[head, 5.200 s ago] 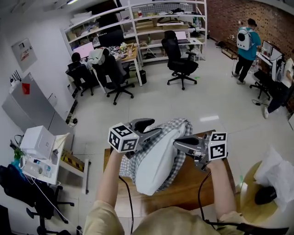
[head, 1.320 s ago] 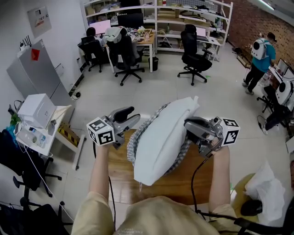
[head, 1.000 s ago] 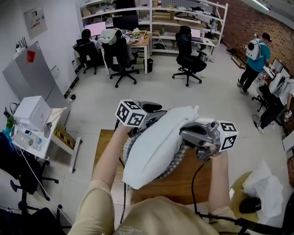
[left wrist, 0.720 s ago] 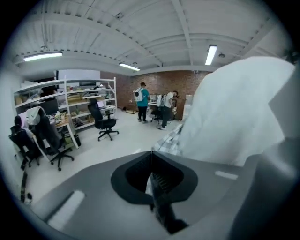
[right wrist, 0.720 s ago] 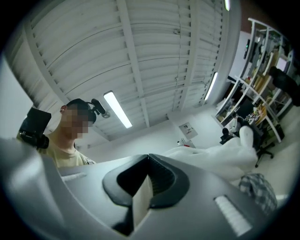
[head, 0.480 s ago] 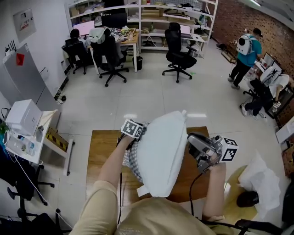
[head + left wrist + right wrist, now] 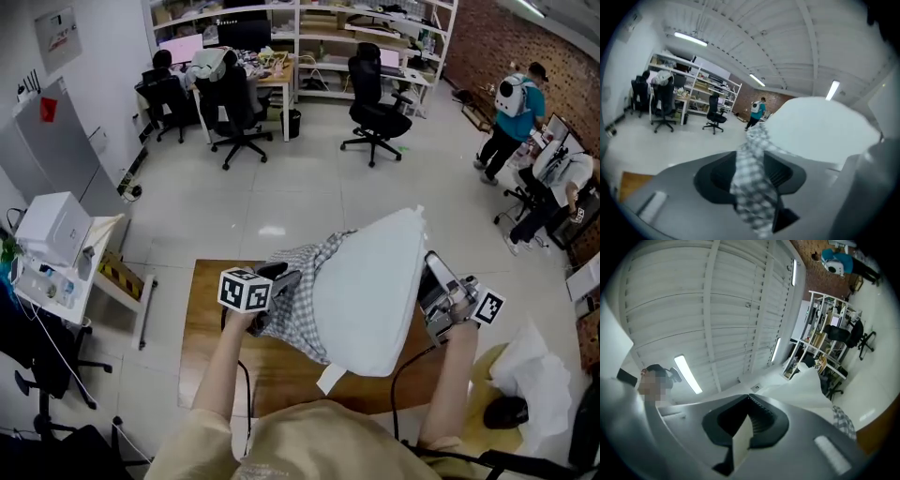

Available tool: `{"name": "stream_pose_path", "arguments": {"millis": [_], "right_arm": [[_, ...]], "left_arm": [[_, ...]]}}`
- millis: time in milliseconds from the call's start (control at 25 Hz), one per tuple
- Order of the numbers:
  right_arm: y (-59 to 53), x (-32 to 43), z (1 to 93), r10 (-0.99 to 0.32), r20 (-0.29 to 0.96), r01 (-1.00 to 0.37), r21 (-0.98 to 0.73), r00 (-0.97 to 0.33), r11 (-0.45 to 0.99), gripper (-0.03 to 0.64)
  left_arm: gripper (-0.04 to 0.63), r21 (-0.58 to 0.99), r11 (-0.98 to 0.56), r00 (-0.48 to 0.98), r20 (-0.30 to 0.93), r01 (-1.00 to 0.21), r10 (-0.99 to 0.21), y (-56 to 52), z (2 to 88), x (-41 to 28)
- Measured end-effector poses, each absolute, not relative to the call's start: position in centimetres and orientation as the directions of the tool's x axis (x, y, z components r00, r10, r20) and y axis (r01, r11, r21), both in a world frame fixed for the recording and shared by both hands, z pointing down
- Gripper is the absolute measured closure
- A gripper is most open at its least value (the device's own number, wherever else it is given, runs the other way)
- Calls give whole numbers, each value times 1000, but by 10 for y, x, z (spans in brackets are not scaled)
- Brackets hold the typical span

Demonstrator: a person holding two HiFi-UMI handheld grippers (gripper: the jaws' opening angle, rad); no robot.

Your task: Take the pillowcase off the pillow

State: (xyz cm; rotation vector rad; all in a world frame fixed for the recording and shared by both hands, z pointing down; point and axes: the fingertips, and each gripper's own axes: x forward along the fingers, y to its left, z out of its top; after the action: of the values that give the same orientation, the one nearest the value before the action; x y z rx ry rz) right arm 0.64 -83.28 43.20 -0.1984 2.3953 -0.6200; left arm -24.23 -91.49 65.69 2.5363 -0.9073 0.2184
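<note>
here, seen from the head view, a person stands at a wooden table (image 7: 202,347) in an open office and holds a white pillow (image 7: 370,300) up in the air between two hand-held grippers, clear of the tabletop. the checked pillowcase (image 7: 300,305) is already most of the way off: it is bunched over the pillow's left end only, while the rest of the pillow is bare and juts up to the right. the left gripper (image 7: 281,281) sits low at the left, just beside the bunched cloth, and its own view shows a band of the checked fabric running between its jaws and stretching away toward the pillow; those jaws have just been opening a little, yet the pads appear to be pressing on the cloth. the right gripper (image 7: 431,272) is at the pillow's right edge, tilted upward, and its view shows the jaws pressed together on a thin fold of the white pillow fabric. the split makes sense: one gripper anchors the pillow by its bare side while the other takes only the cover, so pulling them apart should slide the case off rather than drag both along. lifting it likely keeps the table from catching the cloth. a loose pinch at the left could let the cover slip.
</note>
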Motion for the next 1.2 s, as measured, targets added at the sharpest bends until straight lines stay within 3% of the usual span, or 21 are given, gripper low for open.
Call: {"name": "stream_pose_path", "arguments": {"millis": [80,160,240,320,400,640,920,1080,1200], "right_arm": [[-843,11,429,-314,-536,-23,-481,-784,877,615],[-853,16,426,-326,-530,-36,-485,-783,874,615],[-862,21,424,-334,-542,-26,-497,-771,867,615],[-870,27,420,-335,-562,0,-512,-756,859,615],[-876,31,415,-329,-583,32,-522,-743,852,615],[-891,33,420,-347,-621,83,-556,-702,827,615],[-888,46,415,-362,-654,119,-571,-664,812,616],[-897,61,441,-418,-656,137,-623,-629,770,617],[-895,67,462,-434,-661,160,-641,-612,751,617]], "left_arm": [[225,443,-745,866,219,-499,-450,-864,645,-233],[225,403,-789,885,259,-463,-387,-820,659,-220],[227,312,-807,852,341,-501,-397,-793,689,-209],[263,298,-793,832,360,-531,-422,-781,709,-194],[368,343,-754,823,338,-560,-457,-783,718,-181],[575,590,-595,807,180,-546,-562,-807,738,-176],[586,480,-482,657,315,-733,-685,-843,804,-214],[586,591,-342,619,363,-731,-697,-870,877,-239],[586,637,-333,651,364,-696,-666,-863,891,-233]]}}
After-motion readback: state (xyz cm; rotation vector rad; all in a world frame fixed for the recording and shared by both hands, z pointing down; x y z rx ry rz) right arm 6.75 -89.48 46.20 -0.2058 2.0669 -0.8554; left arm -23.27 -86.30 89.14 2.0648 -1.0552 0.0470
